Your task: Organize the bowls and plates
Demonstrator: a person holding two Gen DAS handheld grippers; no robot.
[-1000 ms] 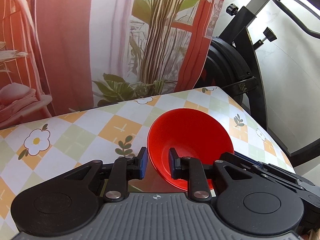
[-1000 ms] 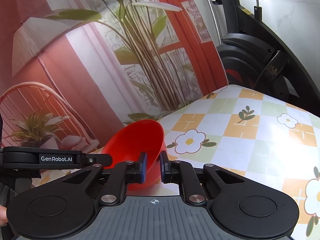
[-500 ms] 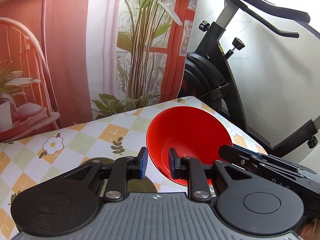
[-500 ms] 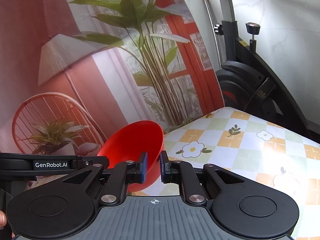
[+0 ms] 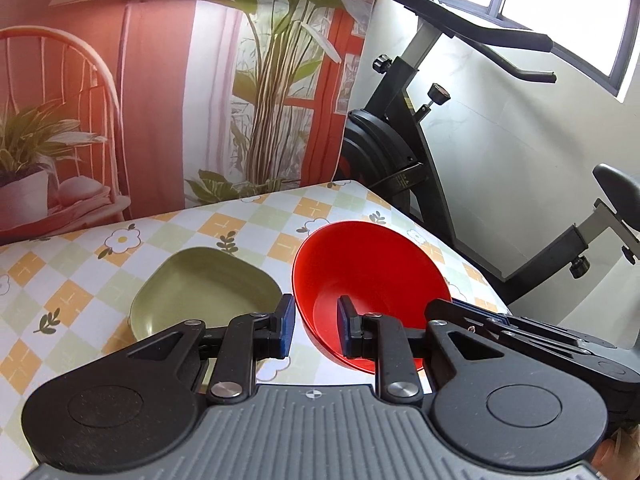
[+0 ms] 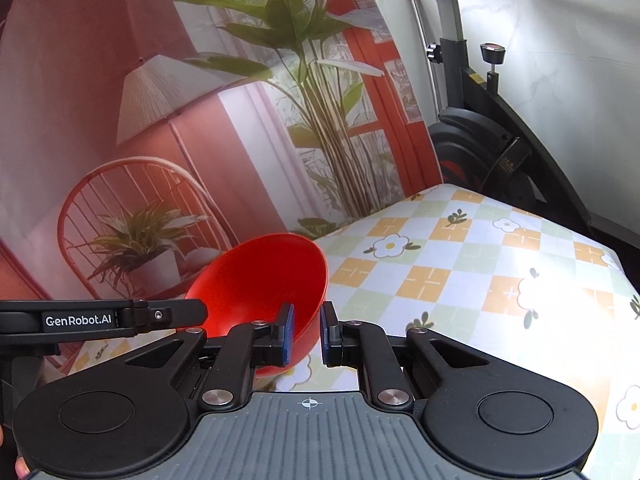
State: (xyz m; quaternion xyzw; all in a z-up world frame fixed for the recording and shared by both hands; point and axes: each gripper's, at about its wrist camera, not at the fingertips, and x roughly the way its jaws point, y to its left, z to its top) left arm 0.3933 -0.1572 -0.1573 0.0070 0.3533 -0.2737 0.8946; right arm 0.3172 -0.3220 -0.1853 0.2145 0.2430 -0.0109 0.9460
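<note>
Red bowl [image 5: 372,280] held up off the table [image 5: 72,288] by both grippers, one on each side of its rim.

L gripper [image 5: 316,330] points fwd & slightly down, its two blue pads either side of the bowl's near-left rim, pinching it; bowl tilts w/ its opening toward this cam. R gripper [image 6: 306,336] comes in from the opposite side, roughly level, pads close together w/ the bowl wall between them; grip looks firm, but contact on the right pad is hard to confirm from this angle. A fingertip [image 5: 616,454] shows at bottom right of L view. Green plate [image 5: 204,292] lies flat on the checkered flower cloth, just left of and below the bowl, not touching it. Exercise bike [image 5: 420,132] stands past the table's far edge.
</note>
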